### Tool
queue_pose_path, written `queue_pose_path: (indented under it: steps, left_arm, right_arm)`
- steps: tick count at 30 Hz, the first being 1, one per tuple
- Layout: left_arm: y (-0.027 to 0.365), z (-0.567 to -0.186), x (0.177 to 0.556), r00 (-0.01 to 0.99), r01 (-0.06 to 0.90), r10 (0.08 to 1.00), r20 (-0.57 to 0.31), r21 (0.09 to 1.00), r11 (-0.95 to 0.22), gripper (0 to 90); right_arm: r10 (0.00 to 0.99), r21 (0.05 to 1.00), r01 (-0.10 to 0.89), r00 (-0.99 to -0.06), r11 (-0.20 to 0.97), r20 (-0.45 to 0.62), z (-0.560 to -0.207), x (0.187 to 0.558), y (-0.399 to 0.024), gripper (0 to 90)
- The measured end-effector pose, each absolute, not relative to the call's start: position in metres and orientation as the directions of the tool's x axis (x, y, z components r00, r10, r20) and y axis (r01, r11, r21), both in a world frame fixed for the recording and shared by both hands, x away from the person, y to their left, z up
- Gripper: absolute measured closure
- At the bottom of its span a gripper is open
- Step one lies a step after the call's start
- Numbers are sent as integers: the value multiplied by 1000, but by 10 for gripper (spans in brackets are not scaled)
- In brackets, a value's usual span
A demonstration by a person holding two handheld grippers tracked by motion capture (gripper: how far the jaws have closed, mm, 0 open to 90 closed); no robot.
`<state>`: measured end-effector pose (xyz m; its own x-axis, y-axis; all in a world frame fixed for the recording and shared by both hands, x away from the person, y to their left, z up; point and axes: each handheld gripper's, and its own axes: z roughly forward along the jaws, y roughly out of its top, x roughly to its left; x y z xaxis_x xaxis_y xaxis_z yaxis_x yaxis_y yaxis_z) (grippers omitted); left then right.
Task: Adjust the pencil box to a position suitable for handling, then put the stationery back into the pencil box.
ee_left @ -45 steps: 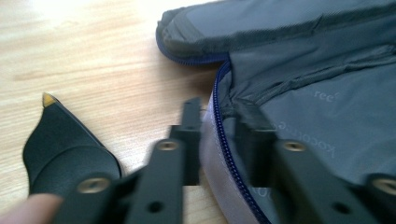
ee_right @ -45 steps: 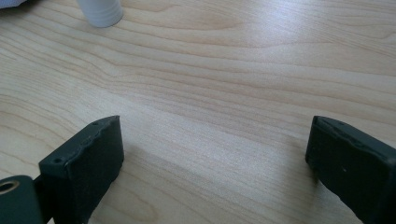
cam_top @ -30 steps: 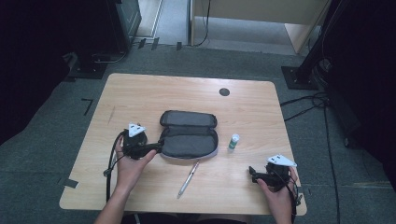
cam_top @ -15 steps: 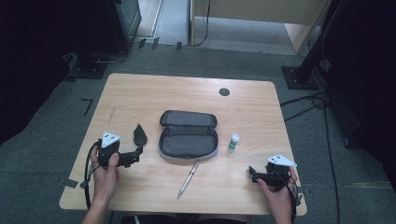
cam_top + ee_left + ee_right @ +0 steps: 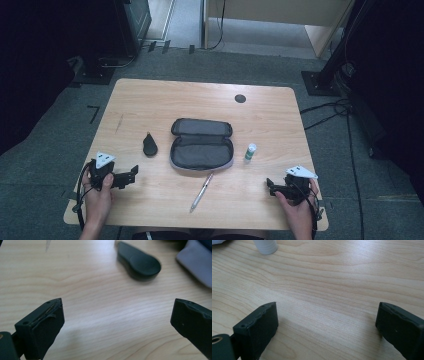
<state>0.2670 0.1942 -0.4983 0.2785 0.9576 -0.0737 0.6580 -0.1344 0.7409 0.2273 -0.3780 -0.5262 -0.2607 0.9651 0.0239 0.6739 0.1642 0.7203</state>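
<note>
pencil case (image 5: 202,151): 1 | pen (image 5: 201,191): 1 | small bottle (image 5: 250,151): 1 | black teardrop-shaped object (image 5: 149,145): 1

Ahead of your left gripper (image 5: 131,174) lies bare table (image 5: 150,105), with only the small black case (image 5: 149,145) just left of the open pouch (image 5: 202,146). Before your right gripper (image 5: 270,184) the wood is free up to the small bottle (image 5: 250,151); the pen (image 5: 201,192) lies across the middle.

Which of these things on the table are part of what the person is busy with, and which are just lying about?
Part of the job:
- dark teardrop-shaped object, nearest the open left gripper
- open pencil case

Lying about:
- pen
- small white bottle
- black round cap near the table's far edge
</note>
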Motion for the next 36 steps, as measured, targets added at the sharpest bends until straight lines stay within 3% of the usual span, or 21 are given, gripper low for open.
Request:
queue_pose_path:
  steps: [8, 20, 24, 27, 36]
  left_arm:
    - [211, -515, 261, 249, 685, 968, -39, 713, -148, 0]
    - [204, -519, 263, 277, 698, 961, 15, 684, -212, 0]
    - [205, -519, 263, 277, 700, 961, 11, 683, -210, 0]
    - [205, -519, 263, 283, 699, 959, 13, 682, -215, 0]
    - [204, -519, 263, 289, 697, 957, 13, 683, -220, 0]
  right_arm:
    - [965, 720, 674, -261, 164, 24, -526, 227, -378, 40]
    - [970, 720, 677, -243, 151, 25, -526, 228, -379, 47]
    - [975, 735, 664, -222, 136, 21, -525, 226, -377, 148]
    - [981, 735, 670, -193, 110, 30, -522, 227, -376, 137]
    - [968, 770, 628, -244, 111, 59, -503, 230, -357, 139]
